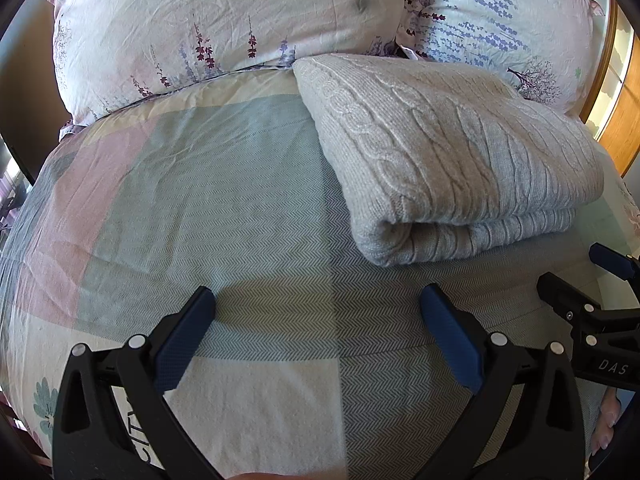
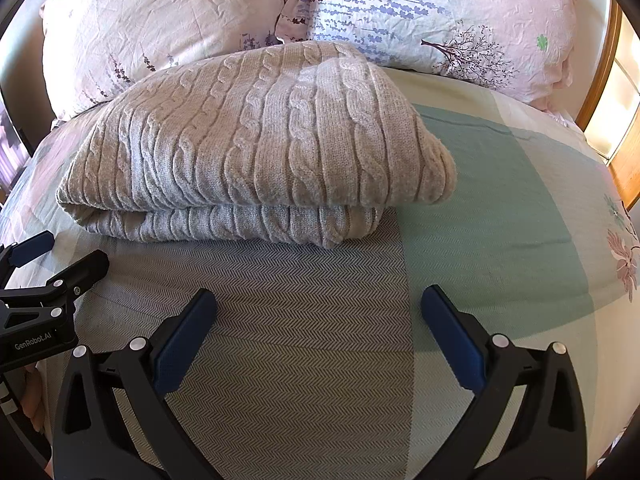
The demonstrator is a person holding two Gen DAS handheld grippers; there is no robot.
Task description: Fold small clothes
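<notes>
A pale grey cable-knit sweater (image 1: 448, 152) lies folded in a thick stack on the bed, its folded edge facing me; it also shows in the right wrist view (image 2: 256, 152). My left gripper (image 1: 316, 300) is open and empty, hovering over the bedspread in front and left of the sweater. My right gripper (image 2: 318, 300) is open and empty, just in front of the sweater's near edge. The right gripper shows at the right edge of the left wrist view (image 1: 576, 280), and the left gripper at the left edge of the right wrist view (image 2: 60, 260).
The bed is covered by a patchwork bedspread (image 1: 224, 208) in green, pink and cream. Two floral pillows (image 1: 208, 28) (image 2: 448, 20) lie behind the sweater. A wooden bed frame (image 2: 600, 92) runs along the right.
</notes>
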